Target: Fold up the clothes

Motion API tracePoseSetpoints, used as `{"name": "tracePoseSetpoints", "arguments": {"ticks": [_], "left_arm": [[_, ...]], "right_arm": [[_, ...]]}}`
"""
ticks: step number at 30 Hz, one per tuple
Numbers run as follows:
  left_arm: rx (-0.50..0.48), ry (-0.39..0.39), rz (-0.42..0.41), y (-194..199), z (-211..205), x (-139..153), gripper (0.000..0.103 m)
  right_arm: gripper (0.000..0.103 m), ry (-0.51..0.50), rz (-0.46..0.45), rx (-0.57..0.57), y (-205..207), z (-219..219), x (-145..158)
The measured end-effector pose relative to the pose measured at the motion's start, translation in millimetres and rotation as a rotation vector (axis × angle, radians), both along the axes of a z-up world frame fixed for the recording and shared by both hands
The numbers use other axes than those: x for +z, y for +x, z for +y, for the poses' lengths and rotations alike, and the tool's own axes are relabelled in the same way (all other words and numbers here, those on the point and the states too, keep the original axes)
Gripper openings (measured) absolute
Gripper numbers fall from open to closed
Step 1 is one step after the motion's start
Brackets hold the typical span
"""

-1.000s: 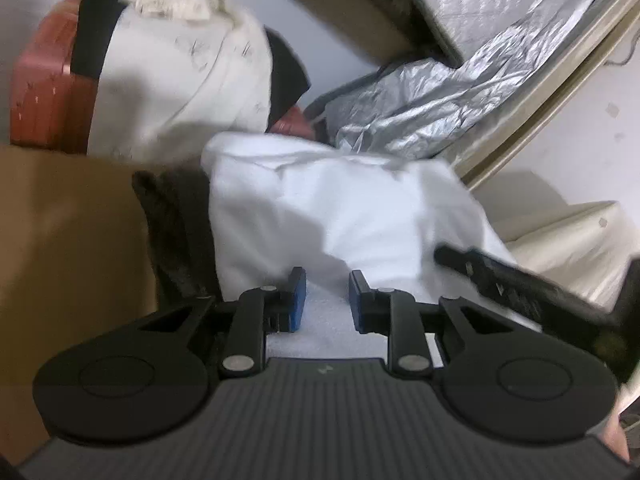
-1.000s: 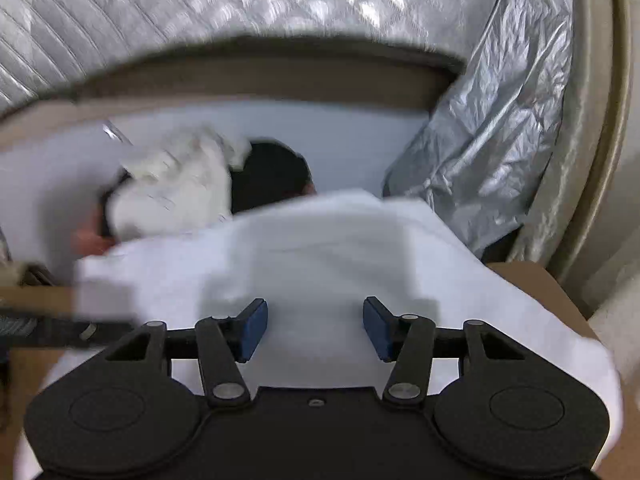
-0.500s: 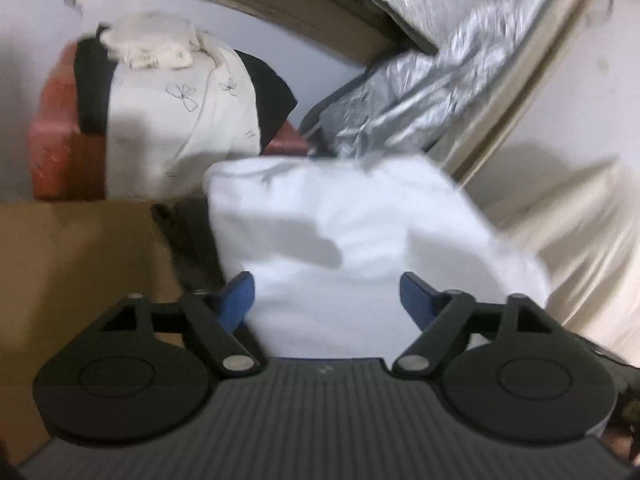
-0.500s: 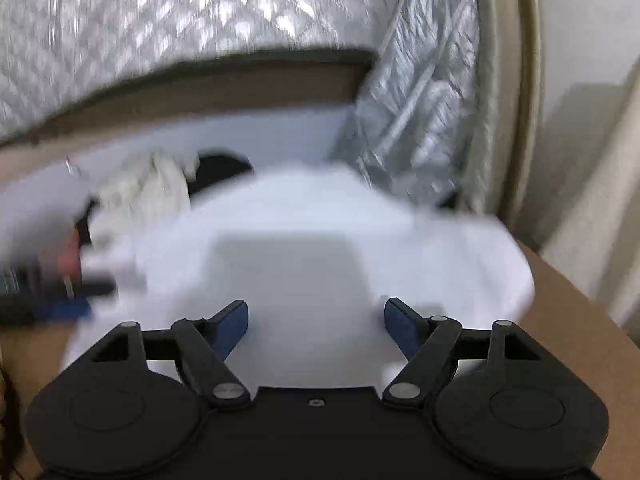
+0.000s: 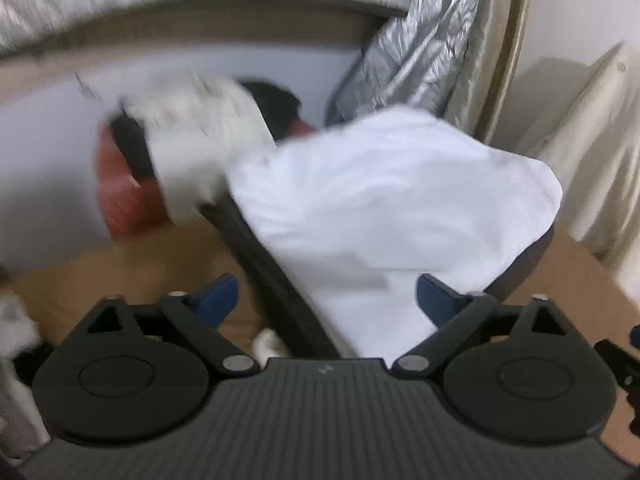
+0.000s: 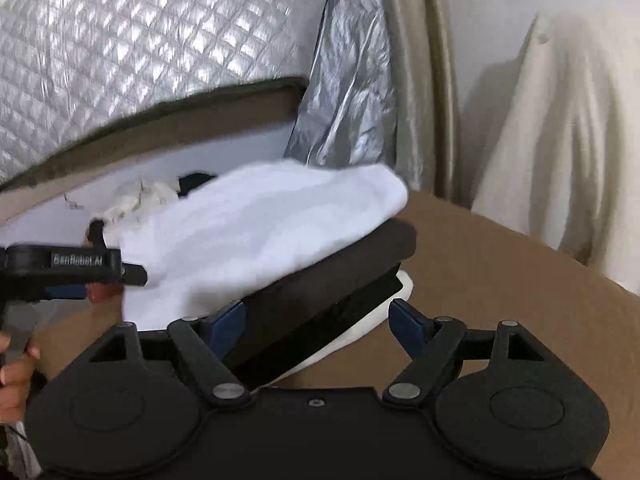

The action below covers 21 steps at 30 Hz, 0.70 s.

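Note:
A folded white garment (image 5: 392,208) (image 6: 260,228) lies on top of a dark folded garment (image 6: 340,276) (image 5: 256,256), with something white under the stack's near edge. The stack rests on a brown table (image 6: 500,280). My left gripper (image 5: 326,300) is open, its blue pads apart just short of the stack's near corner and holding nothing. My right gripper (image 6: 316,318) is open too, its jaws standing on either side of the dark garment's near corner without closing on it. In the right wrist view the left gripper (image 6: 132,274) reaches in from the left beside the white garment.
A loose pile of clothes sits behind the stack: a cream garment (image 5: 200,128), a black one and a reddish item (image 5: 120,192). Silver quilted sheeting (image 6: 140,40) covers the back. Cream cloth (image 6: 560,140) hangs at the right. A hand (image 6: 12,376) holds the left gripper.
The left gripper, nearly shut over the white garment a second ago, has opened wide and drawn back. The right gripper opened wider and swung right. The white garment now rests on the dark stack.

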<state>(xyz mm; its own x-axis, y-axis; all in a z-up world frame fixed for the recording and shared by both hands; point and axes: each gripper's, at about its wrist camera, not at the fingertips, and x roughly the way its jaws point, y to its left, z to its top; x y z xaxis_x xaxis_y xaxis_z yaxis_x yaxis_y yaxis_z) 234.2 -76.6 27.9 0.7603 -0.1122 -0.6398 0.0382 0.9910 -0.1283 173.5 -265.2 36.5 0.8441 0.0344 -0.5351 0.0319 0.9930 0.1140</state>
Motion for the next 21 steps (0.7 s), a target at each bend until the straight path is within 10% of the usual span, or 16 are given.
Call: {"name": "tracePoseSetpoints", "arguments": {"ticks": [12, 21], "left_arm": [[-0.104, 0.237, -0.109, -58.6, -59.3, 48.3, 0.103], [-0.186, 0.171, -0.072, -126.3, -70.8, 51.6, 0.103]], "right_arm": [[0.084, 0.003, -0.004, -0.065, -85.1, 3.0, 32.7], [0.085, 0.016, 0.013, -0.116, -144.3, -9.2, 34.3]]}}
